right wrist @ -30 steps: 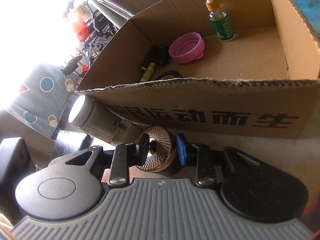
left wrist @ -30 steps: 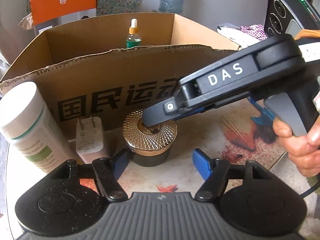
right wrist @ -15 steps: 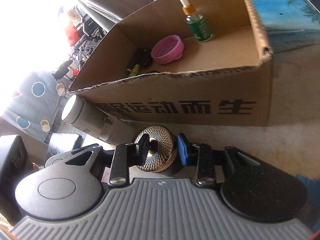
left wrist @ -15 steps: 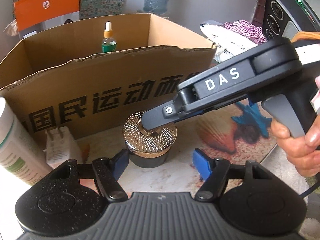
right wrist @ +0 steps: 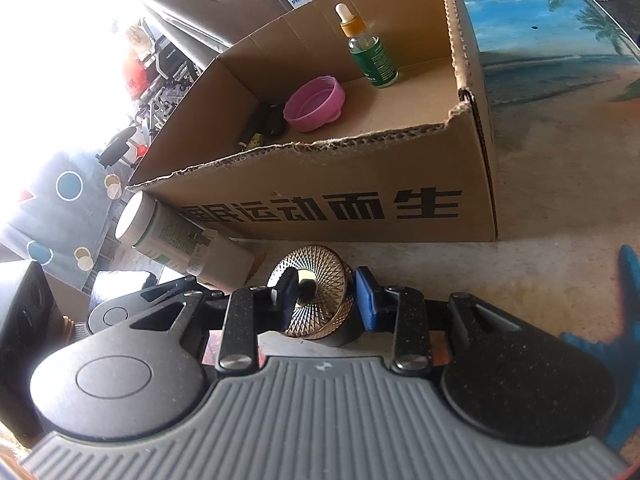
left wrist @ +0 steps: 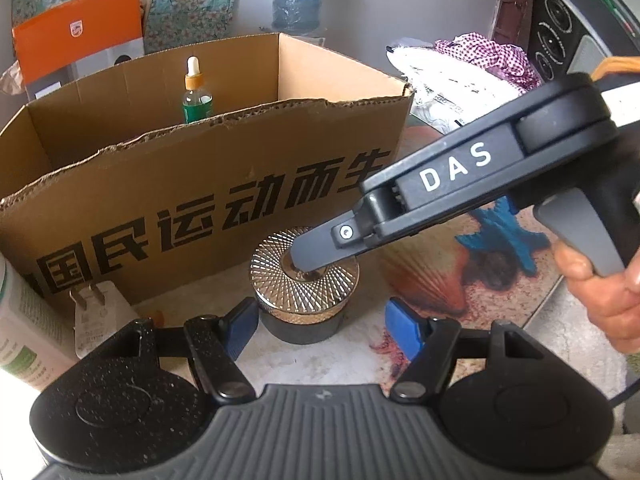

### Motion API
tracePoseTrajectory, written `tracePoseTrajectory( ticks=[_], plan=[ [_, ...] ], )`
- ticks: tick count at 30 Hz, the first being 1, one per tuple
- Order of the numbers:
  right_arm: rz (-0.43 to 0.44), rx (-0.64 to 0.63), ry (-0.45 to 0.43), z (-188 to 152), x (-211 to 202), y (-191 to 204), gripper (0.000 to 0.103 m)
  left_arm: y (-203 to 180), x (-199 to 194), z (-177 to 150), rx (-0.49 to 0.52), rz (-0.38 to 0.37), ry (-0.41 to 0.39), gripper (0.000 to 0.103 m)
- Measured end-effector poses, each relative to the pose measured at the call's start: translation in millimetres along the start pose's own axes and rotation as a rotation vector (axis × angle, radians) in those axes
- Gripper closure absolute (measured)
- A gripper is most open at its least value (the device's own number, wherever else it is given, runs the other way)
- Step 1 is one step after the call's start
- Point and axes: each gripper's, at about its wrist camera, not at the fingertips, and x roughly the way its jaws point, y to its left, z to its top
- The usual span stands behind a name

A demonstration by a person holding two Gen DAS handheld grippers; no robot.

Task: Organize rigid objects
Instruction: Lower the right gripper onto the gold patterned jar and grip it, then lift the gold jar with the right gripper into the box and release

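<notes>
Gold ribbed lid on the dark jar [left wrist: 305, 308], which sits on the table just in front of the cardboard box [left wrist: 200, 200]. Right gripper [right wrist: 324, 296] clamps the lid, one finger on its centre knob, the other on the rim. Left gripper [left wrist: 316, 324] is spread wide around the jar, pads clear. Dropper bottle [right wrist: 370, 54] and pink bowl [right wrist: 314, 104] are inside the box; white bottle [right wrist: 176, 240] and plug adapter [left wrist: 98, 316] are beside it.

Both wrist views closely share the gold-lidded jar [left wrist: 304, 280].
</notes>
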Motion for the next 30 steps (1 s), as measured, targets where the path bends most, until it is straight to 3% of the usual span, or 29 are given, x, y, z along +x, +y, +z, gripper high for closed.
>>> tracePoseTrajectory(
  ticks=[13,30],
  plan=[
    [0.021,0.028,0.007,3,8,-5,0.063,1,17,7,0.020,0.056,0.011,0.046],
    [0.035,0.045,-0.002,0,8,-6,0.060,3,18,10,-0.025,0.042,0.015,0.046]
  ],
)
